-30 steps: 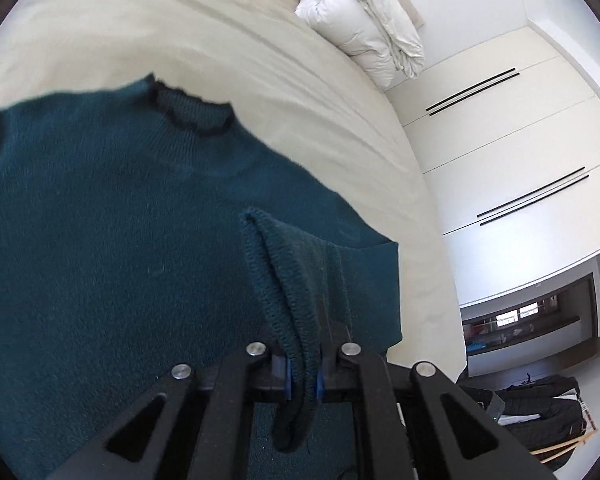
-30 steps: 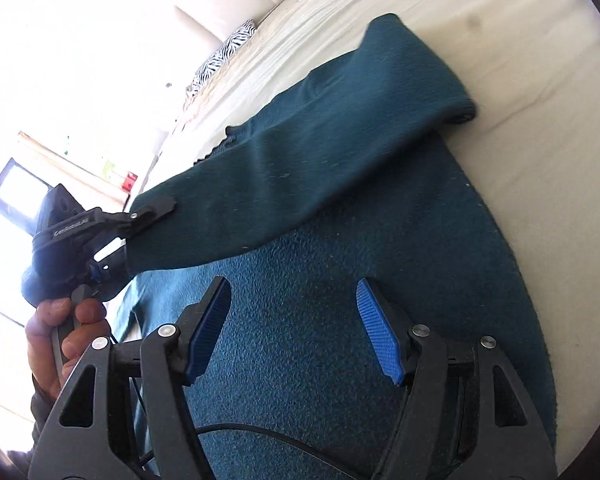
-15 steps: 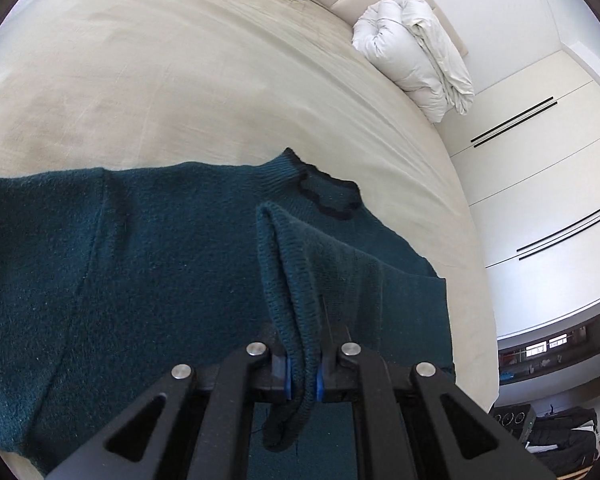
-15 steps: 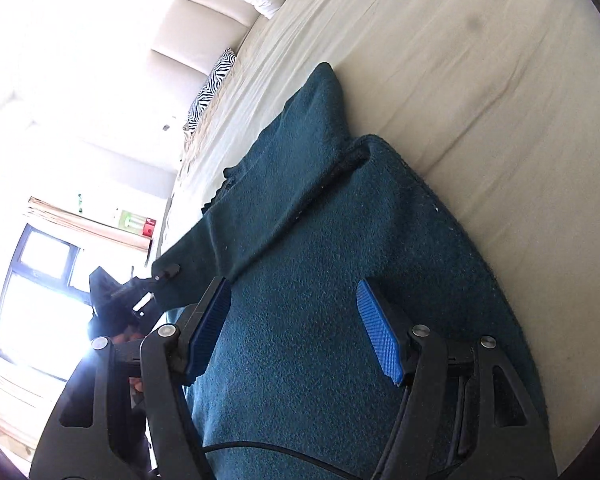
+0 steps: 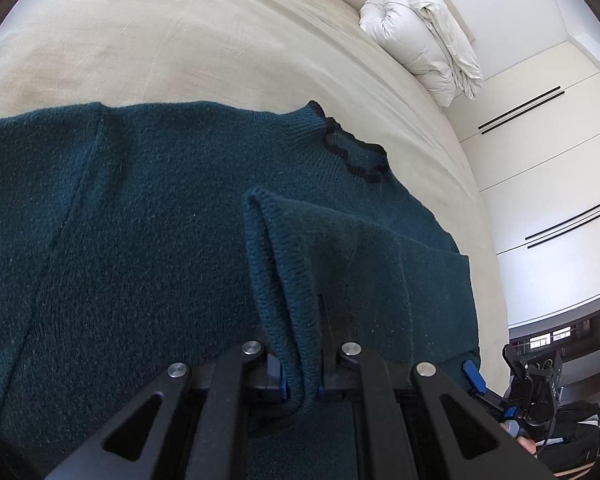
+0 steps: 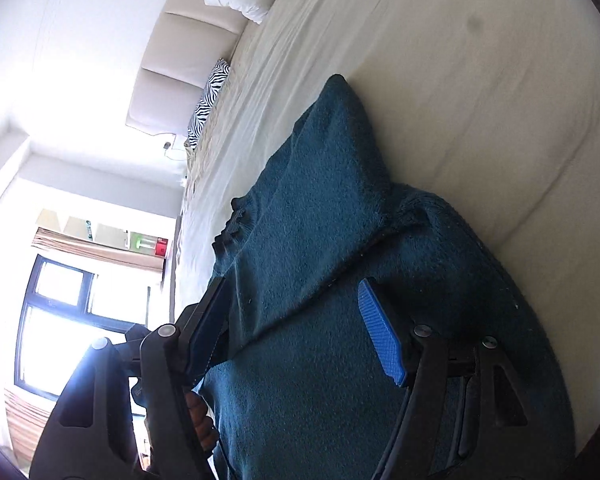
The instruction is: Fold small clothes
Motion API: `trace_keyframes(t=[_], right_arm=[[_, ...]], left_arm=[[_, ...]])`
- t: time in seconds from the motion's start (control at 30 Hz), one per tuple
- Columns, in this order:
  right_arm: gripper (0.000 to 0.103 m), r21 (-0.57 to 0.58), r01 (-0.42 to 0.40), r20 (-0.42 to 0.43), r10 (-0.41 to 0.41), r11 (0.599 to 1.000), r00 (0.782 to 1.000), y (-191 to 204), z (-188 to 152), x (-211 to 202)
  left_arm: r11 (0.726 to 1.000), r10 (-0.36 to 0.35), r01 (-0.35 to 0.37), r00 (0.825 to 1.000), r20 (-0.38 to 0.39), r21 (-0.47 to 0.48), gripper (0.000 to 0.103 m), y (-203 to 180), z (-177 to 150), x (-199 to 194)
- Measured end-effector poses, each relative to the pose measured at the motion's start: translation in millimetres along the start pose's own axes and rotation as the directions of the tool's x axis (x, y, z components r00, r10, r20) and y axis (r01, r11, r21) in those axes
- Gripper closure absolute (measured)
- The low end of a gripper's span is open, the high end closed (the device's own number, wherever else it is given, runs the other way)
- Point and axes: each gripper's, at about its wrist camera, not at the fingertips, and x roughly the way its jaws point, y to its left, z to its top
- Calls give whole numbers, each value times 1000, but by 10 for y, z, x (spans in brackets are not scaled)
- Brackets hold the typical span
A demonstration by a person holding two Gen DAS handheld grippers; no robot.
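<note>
A dark teal knit sweater (image 5: 148, 240) lies spread on a beige bed (image 5: 180, 40), its ruffled dark collar (image 5: 352, 156) toward the far right. My left gripper (image 5: 300, 384) is shut on the sweater's sleeve cuff (image 5: 284, 264) and holds it over the sweater body. In the right wrist view the sweater (image 6: 340, 320) fills the lower middle, one sleeve folded across it. My right gripper (image 6: 296, 336) is open and empty just above the sweater, its blue pads (image 6: 380, 336) apart. It also shows at the left wrist view's lower right edge (image 5: 532, 384).
A folded white duvet (image 5: 424, 36) sits at the bed's head by the padded headboard (image 6: 172, 72). A zebra-print pillow (image 6: 208, 100) lies near it. White wardrobe doors (image 5: 548, 152) stand beyond the bed's right edge. A window (image 6: 60, 320) is behind the left gripper.
My left gripper has carried the sleeve cuff across over the sweater body, so the sleeve now lies folded inward. My right gripper has stayed open and tilted, hovering over the sweater.
</note>
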Motion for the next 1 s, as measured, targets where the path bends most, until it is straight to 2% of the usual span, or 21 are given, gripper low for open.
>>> trace_keyframes(t=[0.07, 0.2, 0.33, 0.4, 0.5, 0.63, 0.87, 0.93, 1.0], right_arm=[[39, 10, 20, -8, -20, 1000, 1000, -19, 58, 137], [39, 27, 34, 82, -36, 999, 996, -36, 203, 112], [41, 107, -10, 151, -6, 994, 988, -213, 342, -31], [41, 109, -31, 151, 14, 994, 988, -258, 367, -43], [47, 83, -9, 154, -4, 996, 988, -280, 367, -65], [48, 125, -53, 166, 32, 991, 986, -425, 398, -83], [43, 67, 40, 88, -46, 997, 995, -207, 201, -207], [43, 31, 16, 90, -18, 999, 996, -77, 190, -335], [43, -8, -4, 98, 5, 1000, 995, 71, 259, -413]], left_arm=[[1000, -13, 13, 1000, -1, -15, 94, 30, 8, -2], [1000, -23, 23, 1000, -5, -17, 94, 59, 7, -30], [999, -37, 37, 999, -7, -20, 94, 68, -4, -38], [999, -33, 33, 999, -6, -19, 94, 68, -16, -31], [999, -42, 42, 999, -4, -27, 94, 69, -24, -33], [999, -44, 44, 999, -7, -16, 91, 97, -61, -48], [998, -64, 63, 998, -10, -27, 90, 152, -68, -58], [997, -68, 68, 998, -13, -29, 87, 149, -68, -70], [996, -83, 83, 996, -11, -29, 74, 136, -71, -89]])
